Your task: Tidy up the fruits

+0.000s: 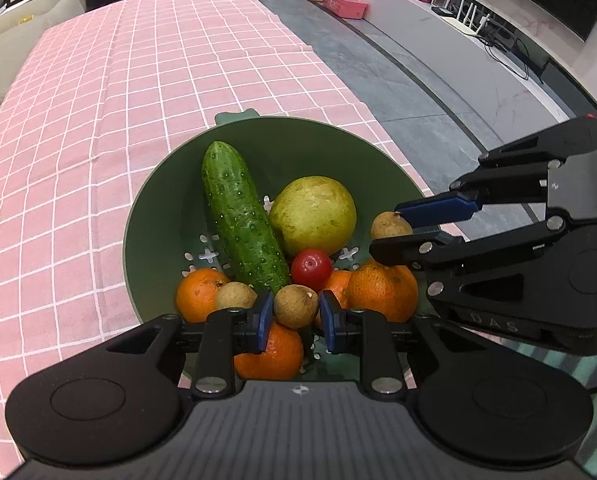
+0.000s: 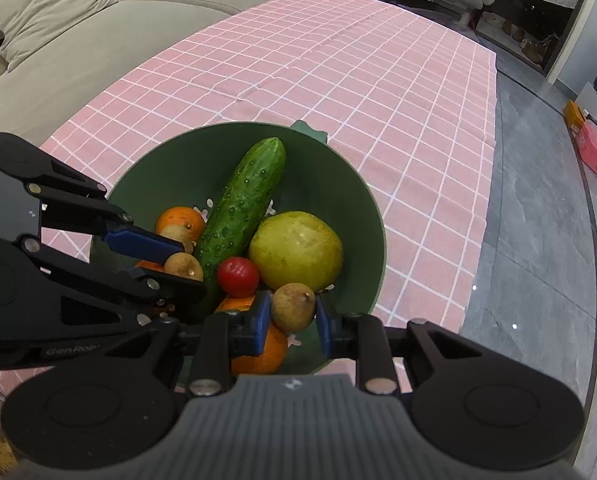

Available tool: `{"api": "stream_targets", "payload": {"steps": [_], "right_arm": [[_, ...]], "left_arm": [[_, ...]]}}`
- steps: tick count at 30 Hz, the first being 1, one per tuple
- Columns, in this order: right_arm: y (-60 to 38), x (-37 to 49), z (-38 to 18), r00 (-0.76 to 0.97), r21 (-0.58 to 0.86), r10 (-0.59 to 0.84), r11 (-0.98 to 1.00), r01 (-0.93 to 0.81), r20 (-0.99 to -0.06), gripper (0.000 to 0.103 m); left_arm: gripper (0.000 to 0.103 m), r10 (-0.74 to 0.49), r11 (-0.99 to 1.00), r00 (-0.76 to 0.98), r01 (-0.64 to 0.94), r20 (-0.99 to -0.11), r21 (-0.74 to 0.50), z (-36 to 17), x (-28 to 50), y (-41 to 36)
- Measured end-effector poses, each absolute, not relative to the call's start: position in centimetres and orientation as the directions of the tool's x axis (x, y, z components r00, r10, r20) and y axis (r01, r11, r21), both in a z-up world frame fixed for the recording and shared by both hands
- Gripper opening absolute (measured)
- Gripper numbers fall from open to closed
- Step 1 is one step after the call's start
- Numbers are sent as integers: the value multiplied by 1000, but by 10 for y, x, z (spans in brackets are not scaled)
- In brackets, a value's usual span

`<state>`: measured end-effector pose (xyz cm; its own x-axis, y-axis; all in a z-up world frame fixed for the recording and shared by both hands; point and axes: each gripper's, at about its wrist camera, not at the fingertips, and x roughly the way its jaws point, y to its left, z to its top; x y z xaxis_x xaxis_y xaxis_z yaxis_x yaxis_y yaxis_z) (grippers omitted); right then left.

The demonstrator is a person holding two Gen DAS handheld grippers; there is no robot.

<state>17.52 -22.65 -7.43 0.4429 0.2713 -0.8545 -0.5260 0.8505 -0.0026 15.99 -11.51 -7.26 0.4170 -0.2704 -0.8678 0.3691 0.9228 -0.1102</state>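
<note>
**Operator:** Nearest my left lens, the left hand-held gripper (image 1: 295,317) has its blue pads on either side of a small brown longan (image 1: 295,306). I see a thin gap at each pad, so I cannot tell whether it is gripped or merely bracketed.

**Observer:** And where does that fruit sit?

**Operator:** Over the near part of the green colander bowl (image 1: 166,216), above an orange (image 1: 270,354). The bowl stands on the pink checked tablecloth (image 1: 98,120) covering the tabletop, near the cloth's right edge.

**Observer:** Bowl contents, as labelled?

**Operator:** A cucumber (image 1: 242,220) lies lengthwise, pointing away from me. Just right of it is a yellow-green guava (image 1: 312,214), with a red cherry tomato (image 1: 311,269) touching both. Oranges lie left (image 1: 198,294) and right (image 1: 382,290) of the tomato, and a second longan (image 1: 235,297) rests against the left orange.

**Observer:** The other tool?

**Operator:** The right hand-held gripper (image 2: 293,317) brackets a third longan (image 2: 293,307) in the same way, at the bowl's right side. In my right view the pads stand slightly off its skin, so again I cannot tell whether it is clamped. From the left view that gripper (image 1: 402,226) enters from the right, its fingers above and below that longan (image 1: 390,225).

**Observer:** Surroundings?

**Operator:** A grey sofa (image 2: 78,32) stands beyond the tabletop, and grey floor tiles (image 2: 538,220) run along its right.
</note>
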Motion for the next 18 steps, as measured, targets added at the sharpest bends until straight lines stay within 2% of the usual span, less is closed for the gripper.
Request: {"api": "stream_targets", "payload": {"steps": [3, 7, 11, 13, 18], "right_arm": [[-227, 173, -71, 454, -8, 275, 849, -528, -848, 24], [-227, 168, -63, 472, -27, 272, 844, -536, -838, 29], [-231, 163, -50, 501, -32, 281, 848, -529, -819, 38], [-232, 159, -41, 518, -31, 290, 851, -525, -805, 40], [-235, 143, -14, 582, -31, 316, 861, -507, -750, 60]], "left_arm": [[28, -272, 919, 430, 380, -861, -101, -70, 157, -117], [42, -261, 915, 466, 397, -845, -64, -59, 150, -118], [46, -257, 926, 513, 373, -819, -58, -38, 142, -109], [53, -255, 933, 543, 357, -800, -54, -27, 137, -103], [60, -240, 949, 635, 313, -734, -39, 5, 121, -91]]}}
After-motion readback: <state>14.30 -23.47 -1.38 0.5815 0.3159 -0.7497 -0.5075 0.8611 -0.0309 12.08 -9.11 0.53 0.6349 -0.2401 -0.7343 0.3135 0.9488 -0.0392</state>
